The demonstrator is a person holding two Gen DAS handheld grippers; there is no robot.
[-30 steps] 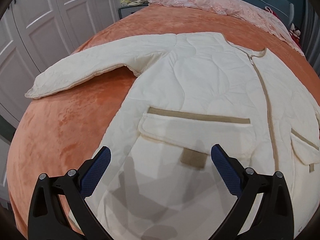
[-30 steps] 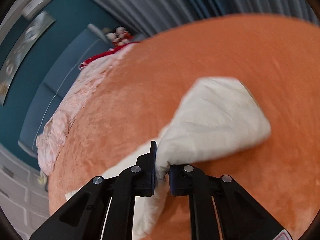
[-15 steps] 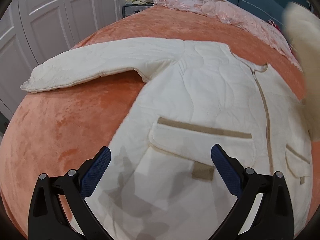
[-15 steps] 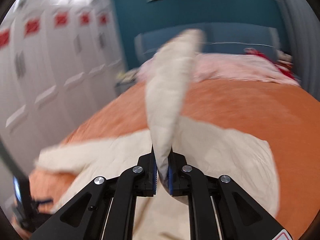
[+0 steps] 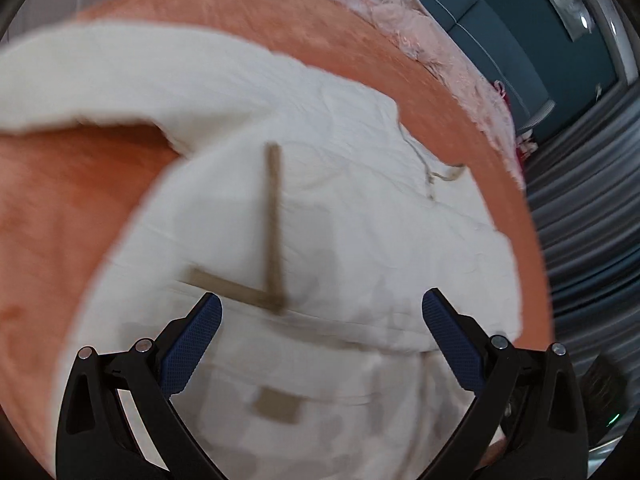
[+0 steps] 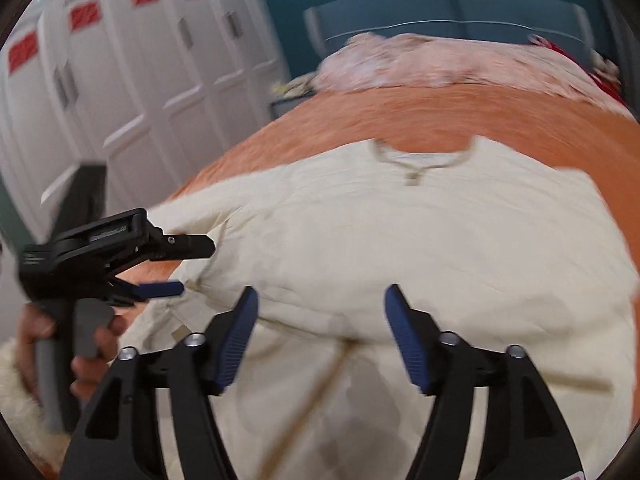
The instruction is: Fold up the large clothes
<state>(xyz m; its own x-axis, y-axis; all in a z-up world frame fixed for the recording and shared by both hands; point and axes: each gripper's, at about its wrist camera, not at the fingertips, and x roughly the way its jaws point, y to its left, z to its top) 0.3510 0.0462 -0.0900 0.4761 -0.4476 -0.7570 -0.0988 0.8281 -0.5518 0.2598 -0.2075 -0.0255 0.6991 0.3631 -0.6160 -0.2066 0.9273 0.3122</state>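
The cream quilted jacket with tan trim (image 6: pixel 420 240) is lying spread across the orange plush bedspread (image 6: pixel 400 116), its neckline pointing toward 12 o'clock in the right wrist view. The right gripper (image 6: pixel 320 332) is hovering over the jacket's lower part, jaws spread wide and gripping nothing. The left gripper (image 5: pixel 320 336) is likewise gaping wide above the tan-edged pocket flap (image 5: pixel 276 404); through the blur it seems to be clear of the cloth. A rumpled pink blanket (image 6: pixel 440 64) is sitting at 12 o'clock, white panelled wardrobe doors (image 6: pixel 120 60) at 10.
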